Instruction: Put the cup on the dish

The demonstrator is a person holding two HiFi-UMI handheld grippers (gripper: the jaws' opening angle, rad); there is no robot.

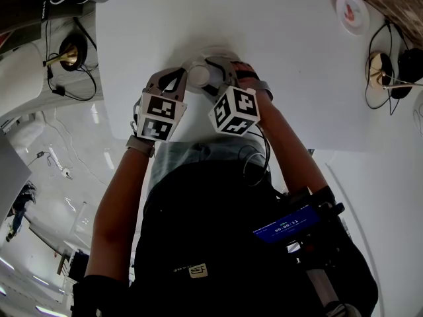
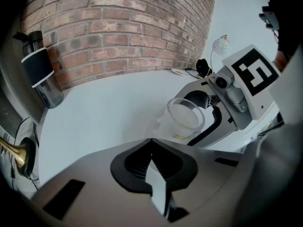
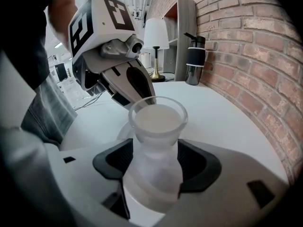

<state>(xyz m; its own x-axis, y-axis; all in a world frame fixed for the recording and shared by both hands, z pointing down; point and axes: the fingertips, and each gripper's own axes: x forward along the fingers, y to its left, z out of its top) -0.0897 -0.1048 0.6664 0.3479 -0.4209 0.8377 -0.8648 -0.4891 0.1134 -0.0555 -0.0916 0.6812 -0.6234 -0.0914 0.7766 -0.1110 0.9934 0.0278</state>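
A clear frosted cup (image 3: 156,141) stands upright between the black pads of my right gripper (image 3: 156,162), which is shut on its lower body. A pale dish (image 3: 123,130) shows under and behind the cup's base. In the head view the cup (image 1: 198,76) sits between both grippers near the table's front edge, with the right gripper (image 1: 215,79) at its right. My left gripper (image 2: 152,148) is shut; only a thin white sliver shows between its pads. It points at the cup (image 2: 184,117) from the other side, its tips (image 3: 142,94) close to the cup's rim.
A bottle with a black band (image 2: 40,70) stands by the brick wall (image 2: 123,27). A white lamp (image 3: 156,34) is at the table's far end. Brass horns with cables (image 1: 66,57) sit at both sides of the white table (image 1: 297,78). A small round disc (image 1: 351,10) lies far right.
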